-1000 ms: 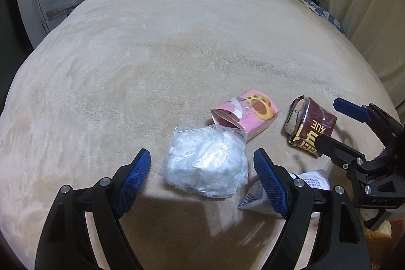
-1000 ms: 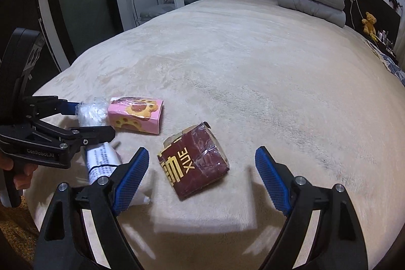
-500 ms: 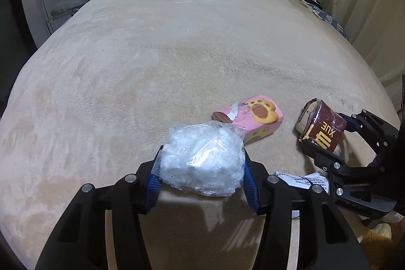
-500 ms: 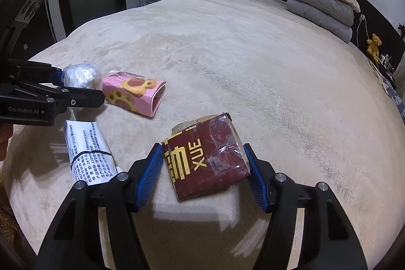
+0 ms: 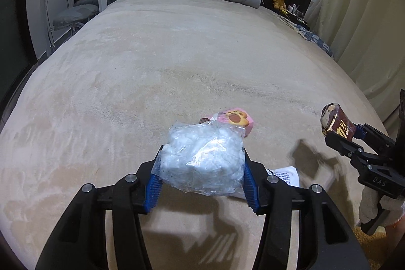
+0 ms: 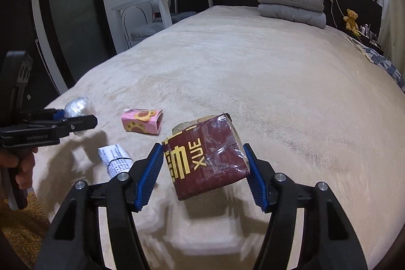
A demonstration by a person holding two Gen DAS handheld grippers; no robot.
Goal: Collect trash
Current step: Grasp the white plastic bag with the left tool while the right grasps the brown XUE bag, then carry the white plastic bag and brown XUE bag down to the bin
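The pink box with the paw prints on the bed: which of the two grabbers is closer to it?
Left. The left gripper, clamping a clear plastic bag, sits just in front of the pink box. The right gripper, holding a maroon packet, is farther off to the box's right.

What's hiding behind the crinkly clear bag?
Behind the clear bag peeks the pink paw-print box, lying on the bed. The bag covers the box's near end, so that part cannot be seen.

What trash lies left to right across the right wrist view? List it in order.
Clear bag in the left gripper → white leaflet on the bed → pink box → maroon box in the right gripper.
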